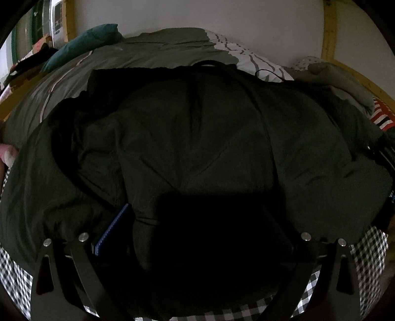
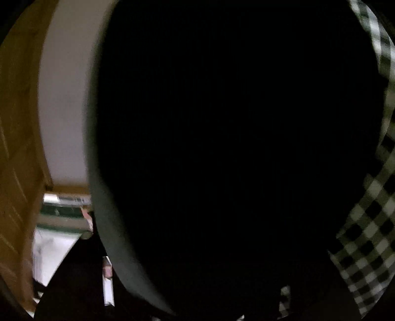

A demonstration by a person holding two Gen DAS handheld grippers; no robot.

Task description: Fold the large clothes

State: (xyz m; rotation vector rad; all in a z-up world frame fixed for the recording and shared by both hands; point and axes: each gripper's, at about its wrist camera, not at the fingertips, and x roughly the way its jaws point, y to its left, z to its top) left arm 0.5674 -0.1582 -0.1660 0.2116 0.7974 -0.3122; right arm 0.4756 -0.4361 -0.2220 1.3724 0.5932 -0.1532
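Jacket (image 1: 197, 138), dark olive, padded: fills centre of the left wrist view, spread crumpled across a bed, hem toward the lens, likely laid out for folding. Left gripper (image 1: 195, 237): lower centre, blue-edged finger (image 1: 116, 227) visible at left, jaws wide with a bunch of jacket cloth between them; whether they pinch it cannot be told. Right gripper: not seen; its view is smothered by dark cloth (image 2: 234, 148), state unknown. Checked sheet (image 1: 367, 261): lower corners, under the jacket. Green cushion (image 1: 84, 44): upper left. White wall (image 1: 197, 14) with wooden frame (image 1: 329, 29) behind.
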